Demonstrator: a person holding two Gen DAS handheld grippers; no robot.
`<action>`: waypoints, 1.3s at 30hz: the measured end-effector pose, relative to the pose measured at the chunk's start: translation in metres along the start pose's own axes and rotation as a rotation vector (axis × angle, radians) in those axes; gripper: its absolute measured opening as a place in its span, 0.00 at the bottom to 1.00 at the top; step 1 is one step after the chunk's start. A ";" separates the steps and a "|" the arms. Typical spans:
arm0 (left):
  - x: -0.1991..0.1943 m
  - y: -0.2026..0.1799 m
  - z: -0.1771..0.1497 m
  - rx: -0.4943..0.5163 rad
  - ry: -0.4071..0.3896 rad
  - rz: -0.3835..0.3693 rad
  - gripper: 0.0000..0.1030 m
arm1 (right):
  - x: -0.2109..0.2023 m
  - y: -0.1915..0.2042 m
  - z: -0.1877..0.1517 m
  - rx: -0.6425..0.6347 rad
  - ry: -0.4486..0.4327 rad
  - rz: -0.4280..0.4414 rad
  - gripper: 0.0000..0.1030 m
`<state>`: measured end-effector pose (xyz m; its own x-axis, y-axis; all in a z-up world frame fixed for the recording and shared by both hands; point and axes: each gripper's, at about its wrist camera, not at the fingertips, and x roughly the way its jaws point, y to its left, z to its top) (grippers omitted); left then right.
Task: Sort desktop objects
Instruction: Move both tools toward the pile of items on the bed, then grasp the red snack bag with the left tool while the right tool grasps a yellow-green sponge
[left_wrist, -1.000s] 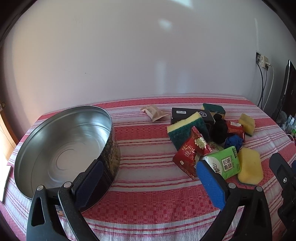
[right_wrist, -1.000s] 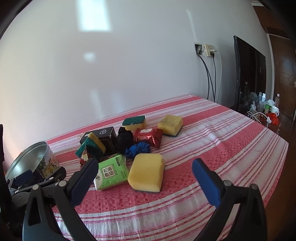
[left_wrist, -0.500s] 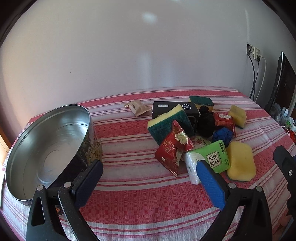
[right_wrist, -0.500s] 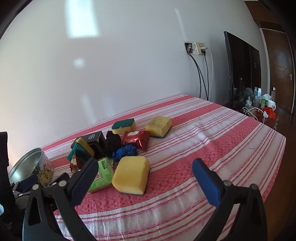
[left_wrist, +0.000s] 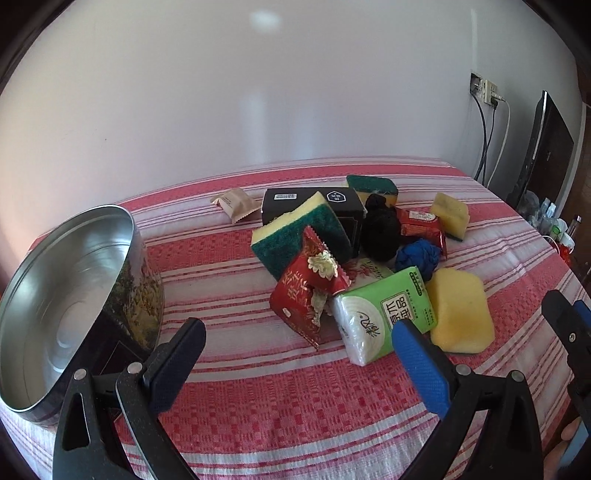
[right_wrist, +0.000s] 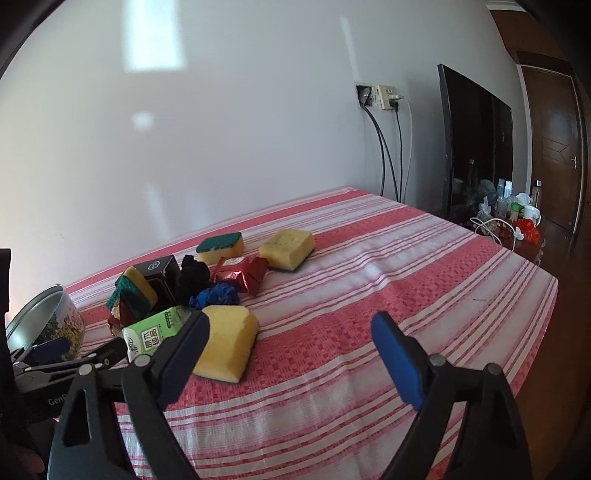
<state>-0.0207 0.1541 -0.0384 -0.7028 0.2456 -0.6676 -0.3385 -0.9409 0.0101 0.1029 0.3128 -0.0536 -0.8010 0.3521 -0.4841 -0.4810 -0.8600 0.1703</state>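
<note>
Round metal tin (left_wrist: 62, 295) shifted leftward, soft sponges (left_wrist: 460, 312)

A plain pale wall (right_wrist: 240, 147) backs the scene, carrying a bright rectangular patch of light (right_wrist: 153, 35) high up and a wall socket (right_wrist: 376, 96) from which dark and white cables (right_wrist: 391, 155) hang down. A red-and-white striped tablecloth (right_wrist: 388, 280) covers the table, and a dark flat screen (right_wrist: 476, 147) stands upright beyond its far right corner. A brown wooden door (right_wrist: 554, 155) occupies the right edge, with a low surface of bottles and a white mug (right_wrist: 532, 215) in front of it.
</note>
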 end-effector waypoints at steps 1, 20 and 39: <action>0.003 0.000 0.003 -0.004 -0.001 0.007 0.99 | 0.001 -0.002 -0.001 0.008 0.005 0.005 0.88; 0.056 0.030 0.015 -0.157 0.102 -0.061 0.37 | 0.020 -0.002 -0.010 0.044 0.103 0.070 0.88; -0.017 0.033 0.001 -0.005 0.005 -0.259 0.37 | 0.017 0.023 0.000 0.005 0.132 0.192 0.88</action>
<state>-0.0210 0.1193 -0.0260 -0.5901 0.4776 -0.6509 -0.5038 -0.8479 -0.1653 0.0786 0.2993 -0.0574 -0.8248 0.1302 -0.5502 -0.3260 -0.9046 0.2746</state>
